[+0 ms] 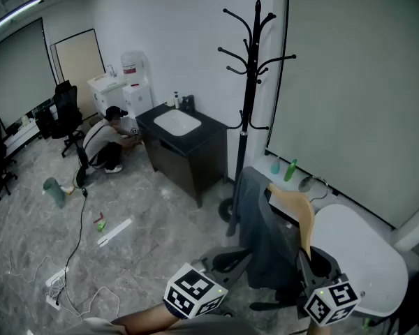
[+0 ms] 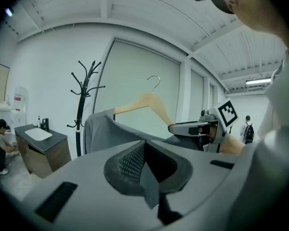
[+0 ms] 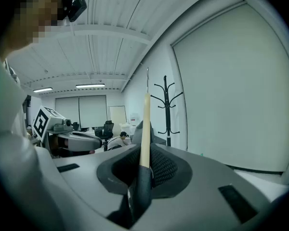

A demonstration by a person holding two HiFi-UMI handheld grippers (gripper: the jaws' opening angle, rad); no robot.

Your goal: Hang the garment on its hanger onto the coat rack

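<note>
A grey garment (image 1: 264, 237) hangs on a wooden hanger (image 1: 299, 206) with a metal hook (image 1: 314, 183), held up low in the head view. My left gripper (image 1: 239, 258) is shut on a fold of the garment (image 2: 150, 181). My right gripper (image 1: 309, 264) is shut on the hanger's arm (image 3: 145, 129), with cloth in the jaws below it. The black coat rack (image 1: 248, 82) stands beyond the garment by the wall, its hooks bare. It also shows at the left of the left gripper view as coat rack (image 2: 81, 107) and ahead in the right gripper view as coat rack (image 3: 166, 110).
A black cabinet with a white sink (image 1: 185, 142) stands left of the rack. A person (image 1: 108, 142) crouches beside it near a water dispenser (image 1: 133, 82). Office chairs (image 1: 63, 114) and floor cables (image 1: 70, 257) lie further left. A white rounded surface (image 1: 359, 257) is at the right.
</note>
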